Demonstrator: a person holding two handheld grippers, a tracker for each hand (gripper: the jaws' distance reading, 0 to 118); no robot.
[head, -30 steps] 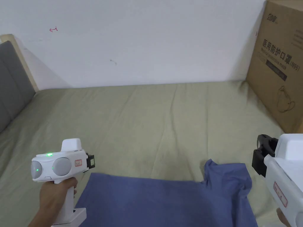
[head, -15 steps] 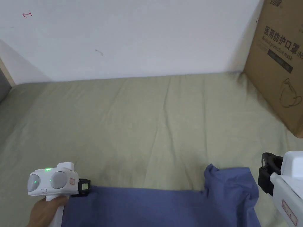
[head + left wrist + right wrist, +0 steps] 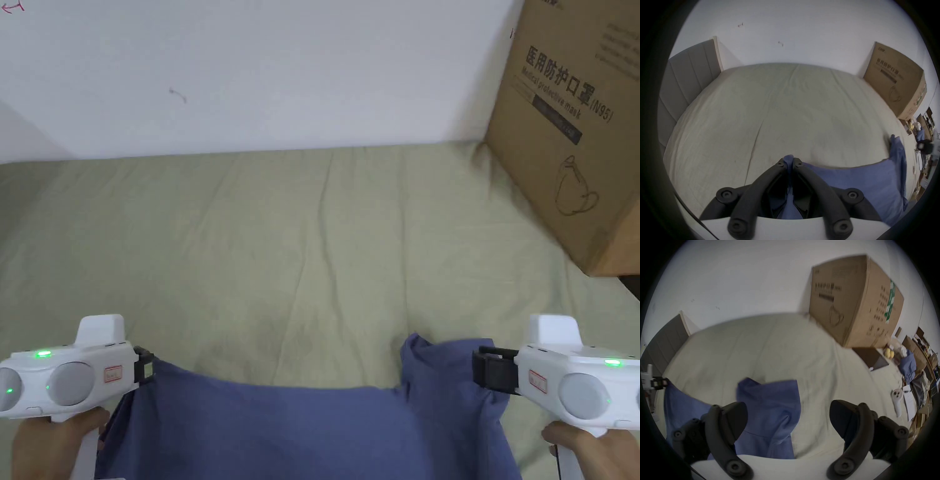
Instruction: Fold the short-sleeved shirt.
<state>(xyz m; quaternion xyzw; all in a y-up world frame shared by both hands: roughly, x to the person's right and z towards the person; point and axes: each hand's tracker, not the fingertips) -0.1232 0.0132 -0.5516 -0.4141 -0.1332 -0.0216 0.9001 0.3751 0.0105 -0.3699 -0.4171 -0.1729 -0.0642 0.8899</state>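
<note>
Blue shirt (image 3: 300, 431) pinched at one corner by left gripper (image 3: 789, 164); right gripper (image 3: 788, 421) wide, nothing held; folding barely begun on bed (image 3: 281, 250)

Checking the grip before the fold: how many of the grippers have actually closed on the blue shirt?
1. The left gripper is clamped on the blue short-sleeved shirt's corner; the right gripper is open over the bunched sleeve end.
</note>
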